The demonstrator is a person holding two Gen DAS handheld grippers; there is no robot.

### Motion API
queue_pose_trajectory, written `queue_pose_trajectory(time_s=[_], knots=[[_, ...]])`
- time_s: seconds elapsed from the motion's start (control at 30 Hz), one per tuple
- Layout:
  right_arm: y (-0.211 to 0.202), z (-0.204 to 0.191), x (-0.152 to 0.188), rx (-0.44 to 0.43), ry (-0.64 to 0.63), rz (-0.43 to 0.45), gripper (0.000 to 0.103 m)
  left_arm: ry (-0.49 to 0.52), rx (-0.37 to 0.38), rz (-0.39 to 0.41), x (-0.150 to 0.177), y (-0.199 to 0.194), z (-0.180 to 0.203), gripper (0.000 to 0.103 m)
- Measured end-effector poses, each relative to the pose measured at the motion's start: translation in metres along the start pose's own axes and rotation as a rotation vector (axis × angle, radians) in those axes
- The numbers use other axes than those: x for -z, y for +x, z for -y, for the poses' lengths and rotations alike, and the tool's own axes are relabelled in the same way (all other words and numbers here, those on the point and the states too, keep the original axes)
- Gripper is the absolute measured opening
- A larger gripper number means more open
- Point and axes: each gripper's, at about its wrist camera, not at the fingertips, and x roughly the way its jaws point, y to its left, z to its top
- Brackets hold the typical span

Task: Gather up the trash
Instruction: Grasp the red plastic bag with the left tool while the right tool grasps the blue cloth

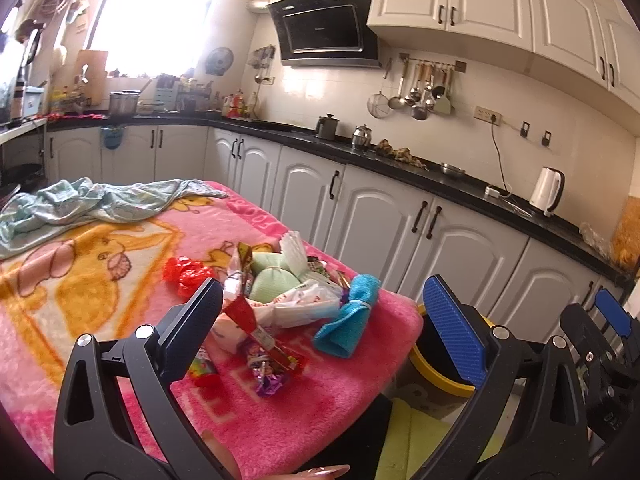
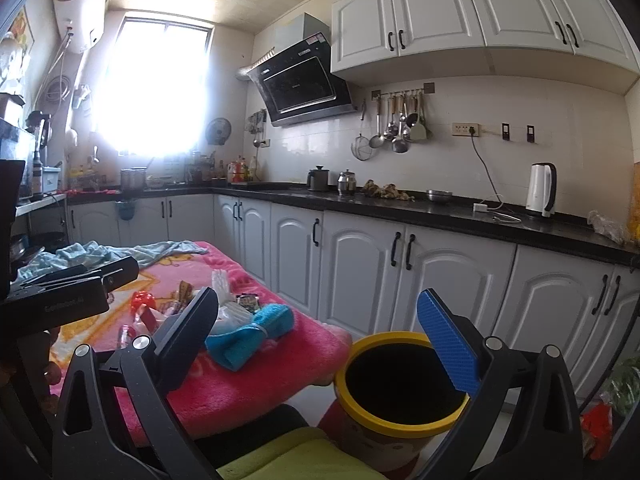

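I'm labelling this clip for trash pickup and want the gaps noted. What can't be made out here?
- Bin: inside is black in the right wrist view; contents unknown.
- Bin, left wrist view: mostly hidden behind the left gripper's blue pad.
- Wrapper pile: print too blurred to read.
- Right gripper: jaws open, empty.

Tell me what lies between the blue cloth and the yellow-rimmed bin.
Only the pink blanket's edge separates blue cloth from bin, clearest in the right wrist view.

A heap of crinkled plastic wrappers (image 1: 256, 312) is piled mid-frame on the pink fleece blanket (image 1: 280, 420); a round yellow-rimmed bin (image 2: 400, 380) is placed lower right of it, beside the blanket's corner.
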Motion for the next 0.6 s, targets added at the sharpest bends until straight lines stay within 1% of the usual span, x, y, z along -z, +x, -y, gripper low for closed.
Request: queue_pose_trajectory(time_s=[0.37,0.6], knots=[[0.025,-0.025,-0.011,-0.110,-0.015,-0.047,0.097,-0.078,-0.072,0.009,-0.007,-0.001,-0.036,0.092],[0.040,-0.039,-0.020,-0.164,-0.027,-0.057,0.097,-0.123,-0.120,0.015,-0.011,0.000,-0.056,0.092]])
